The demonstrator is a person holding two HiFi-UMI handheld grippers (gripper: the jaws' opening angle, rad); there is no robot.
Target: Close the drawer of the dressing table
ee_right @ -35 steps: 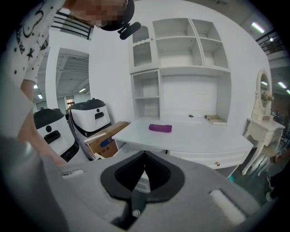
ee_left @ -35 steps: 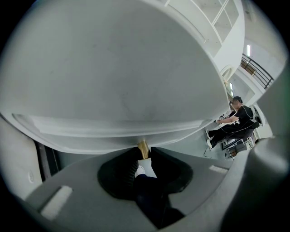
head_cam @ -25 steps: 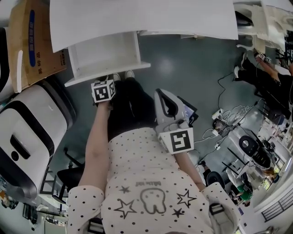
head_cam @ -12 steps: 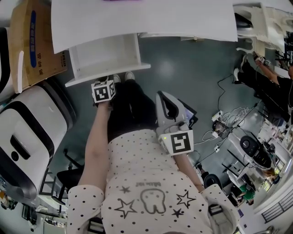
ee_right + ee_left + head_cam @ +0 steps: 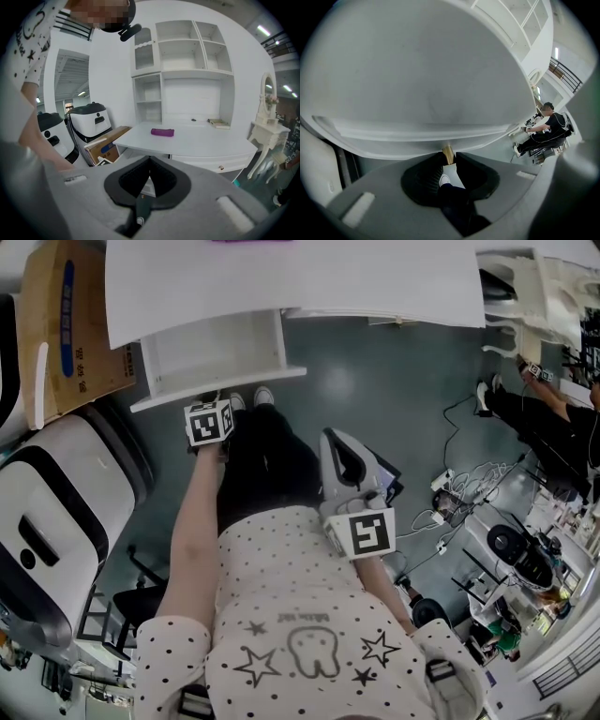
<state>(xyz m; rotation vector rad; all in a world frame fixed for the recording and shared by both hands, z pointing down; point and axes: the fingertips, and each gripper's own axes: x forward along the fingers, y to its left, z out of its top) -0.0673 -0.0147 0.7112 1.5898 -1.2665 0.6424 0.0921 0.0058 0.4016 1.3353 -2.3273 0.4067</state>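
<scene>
Drawer (image 5: 221, 389) front faces left gripper (image 5: 448, 158), jaws clamped on its knob (image 5: 447, 152); right gripper (image 5: 150, 165), jaws together, sits farther back.

Drawer (image 5: 216, 357): smooth white panels, satin painted look. Knob (image 5: 448, 153): brass-coloured metal, faint gloss. Cardboard box (image 5: 66, 324): matt brown paperboard; floor (image 5: 375, 399): smooth grey, dull sheen.
</scene>
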